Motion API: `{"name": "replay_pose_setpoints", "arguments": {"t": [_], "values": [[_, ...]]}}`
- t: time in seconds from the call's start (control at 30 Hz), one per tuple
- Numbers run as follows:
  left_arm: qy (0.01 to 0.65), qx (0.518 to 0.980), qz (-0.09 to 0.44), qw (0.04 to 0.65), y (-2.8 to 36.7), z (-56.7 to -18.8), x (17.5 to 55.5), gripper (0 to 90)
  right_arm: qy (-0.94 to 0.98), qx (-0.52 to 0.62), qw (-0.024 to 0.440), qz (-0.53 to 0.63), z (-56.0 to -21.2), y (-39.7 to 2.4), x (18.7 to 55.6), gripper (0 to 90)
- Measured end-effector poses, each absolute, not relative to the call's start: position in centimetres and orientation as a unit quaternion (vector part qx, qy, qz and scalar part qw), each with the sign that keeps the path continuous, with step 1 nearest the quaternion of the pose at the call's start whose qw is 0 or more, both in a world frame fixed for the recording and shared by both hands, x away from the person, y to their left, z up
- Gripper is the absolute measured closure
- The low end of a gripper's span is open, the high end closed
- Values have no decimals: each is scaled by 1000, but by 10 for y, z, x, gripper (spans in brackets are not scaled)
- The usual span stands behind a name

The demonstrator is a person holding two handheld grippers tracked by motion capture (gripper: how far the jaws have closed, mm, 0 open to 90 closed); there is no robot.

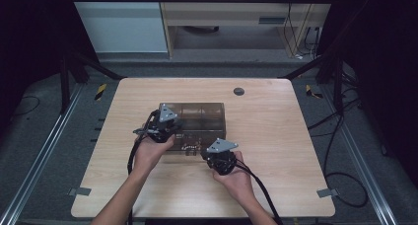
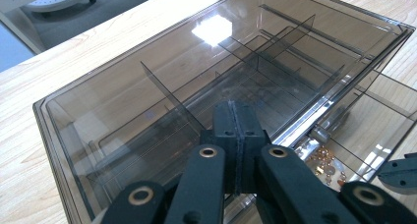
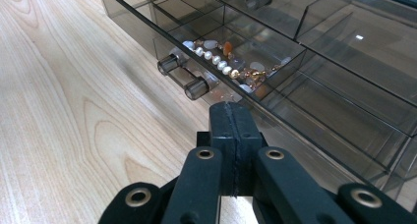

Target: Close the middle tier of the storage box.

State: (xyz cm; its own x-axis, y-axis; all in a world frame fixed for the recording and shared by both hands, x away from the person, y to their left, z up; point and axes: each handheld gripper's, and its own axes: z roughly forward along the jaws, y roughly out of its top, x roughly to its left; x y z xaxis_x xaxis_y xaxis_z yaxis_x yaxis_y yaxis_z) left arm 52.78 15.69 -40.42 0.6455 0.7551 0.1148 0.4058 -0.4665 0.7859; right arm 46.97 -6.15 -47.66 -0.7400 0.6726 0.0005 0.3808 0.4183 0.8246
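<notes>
My left gripper [image 1: 165, 124] rests clenched and empty on the box [image 2: 206, 76] mid-table, right gripper [image 3: 231, 117] clenched empty at the open drawer [image 3: 275, 71] (beads [image 3: 216, 59] inside), so I'd push slowly, squarely.

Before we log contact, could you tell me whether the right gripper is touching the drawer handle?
Apart. The right gripper view shows the shut right gripper short of the drawer handle, with bare table between.

The counter [image 3: 74, 111] is showing pale, matt wood grain, the smoky clear plastic box [image 2: 162, 81] is gleaming glossy and smooth, its drawer [image 3: 275, 81] is holding shiny pearly beads [image 3: 216, 59], and each hand-held gripper [image 3: 231, 121] is looking matt black plastic.
</notes>
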Motion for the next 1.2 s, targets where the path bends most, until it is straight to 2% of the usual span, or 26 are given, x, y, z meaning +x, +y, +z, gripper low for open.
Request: {"name": "replay_pose_setpoints", "arguments": {"t": [1.2], "values": [[351,825,231,378,157,-404,527,899,820,336,167,432,-474,-58,495,900]]}}
